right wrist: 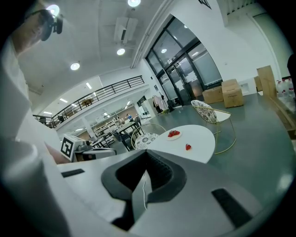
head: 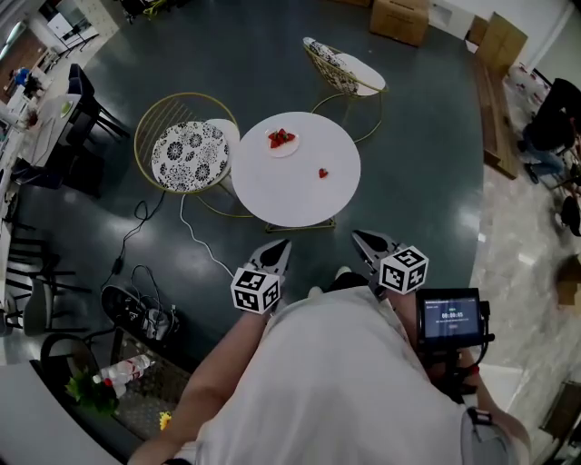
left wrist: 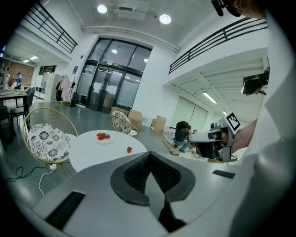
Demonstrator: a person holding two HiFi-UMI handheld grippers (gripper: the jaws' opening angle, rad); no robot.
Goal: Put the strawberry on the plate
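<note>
A single loose strawberry [head: 322,173] lies on the round white table [head: 295,195], right of centre. Toward the table's far side stands a small white plate [head: 282,141] with a few strawberries on it. Both grippers are held short of the table's near edge, over the floor. My left gripper [head: 282,243] is shut and holds nothing, and so is my right gripper [head: 359,236]. In the left gripper view the shut tips [left wrist: 149,153] point toward the strawberry [left wrist: 129,149] and plate [left wrist: 103,137]. The right gripper view shows its tips [right wrist: 147,152] closed, with the strawberry [right wrist: 188,147] and plate [right wrist: 174,134] far ahead.
A gold wire chair with a patterned cushion [head: 189,154] stands left of the table, a second chair [head: 345,68] behind it. A white cable [head: 195,238] runs across the dark floor near the table's base. Cardboard boxes [head: 399,18] sit at the back; a person [head: 552,123] sits far right.
</note>
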